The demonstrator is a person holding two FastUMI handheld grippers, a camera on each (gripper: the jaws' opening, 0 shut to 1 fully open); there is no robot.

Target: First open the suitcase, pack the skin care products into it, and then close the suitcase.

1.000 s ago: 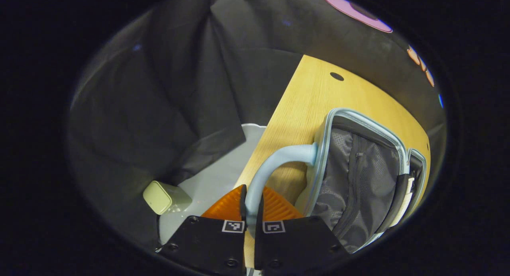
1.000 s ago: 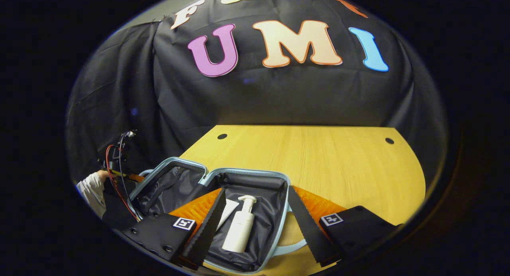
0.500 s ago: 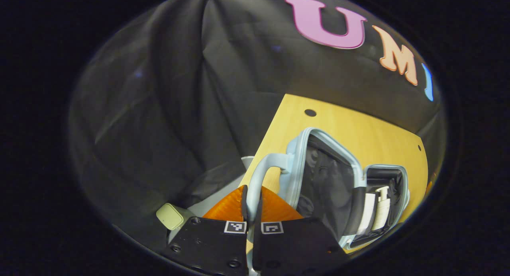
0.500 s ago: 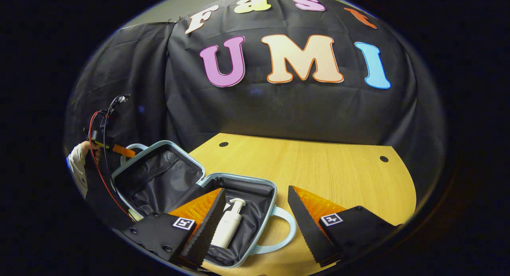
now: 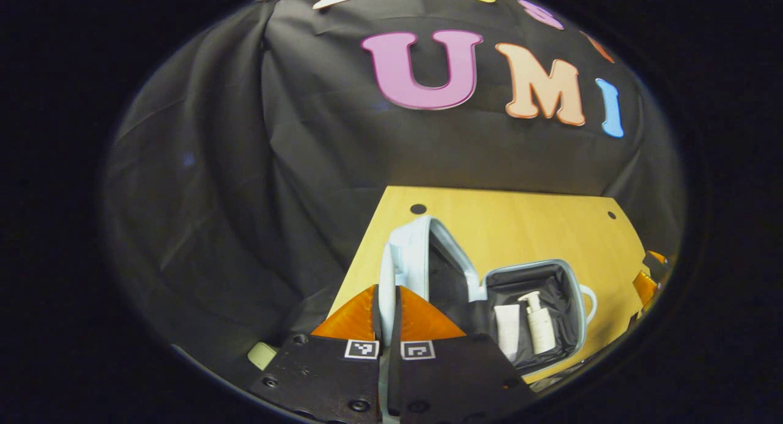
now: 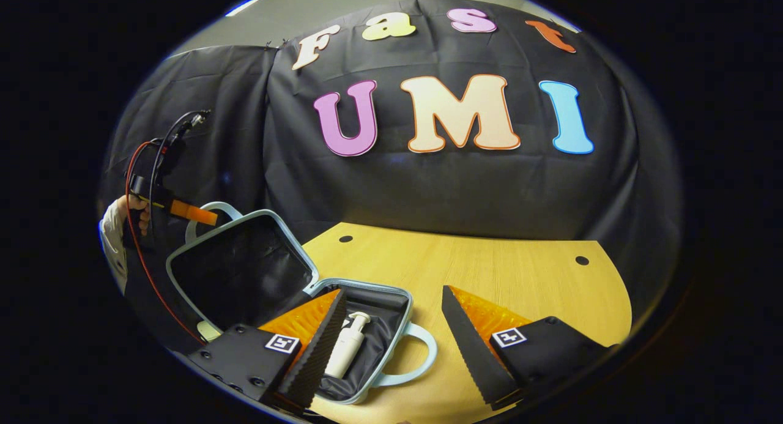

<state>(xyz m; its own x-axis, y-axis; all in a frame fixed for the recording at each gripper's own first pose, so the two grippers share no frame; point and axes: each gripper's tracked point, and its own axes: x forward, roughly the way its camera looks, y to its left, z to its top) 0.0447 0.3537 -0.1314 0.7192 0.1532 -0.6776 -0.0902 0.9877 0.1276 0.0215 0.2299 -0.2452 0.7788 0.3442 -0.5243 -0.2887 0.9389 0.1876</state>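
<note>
A pale blue suitcase lies open on the wooden table (image 6: 489, 277). Its lid (image 6: 238, 268) stands nearly upright at the left. My left gripper (image 5: 388, 308) is shut on the lid's handle (image 5: 391, 271); in the right gripper view that left gripper (image 6: 183, 211) holds the handle (image 6: 211, 213) from the left, with a hand (image 6: 122, 216) behind it. The bottom half (image 6: 373, 326) holds a white pump bottle (image 6: 344, 345) (image 5: 539, 323) and a white tube (image 5: 506, 331). My right gripper (image 6: 391, 344) hangs open just in front of the bottom half, fingers apart, nothing between them.
The bottom half's own handle (image 6: 416, 357) points toward the table's near edge. A pale green box (image 5: 262, 354) sits on the floor left of the table. Black cloth walls close the back and left. Bare tabletop stretches to the right and behind the suitcase.
The left gripper has swung the lid up from lying nearly flat to nearly upright, still gripping its handle. The right gripper has drawn back and up from the bottom half, staying open.
</note>
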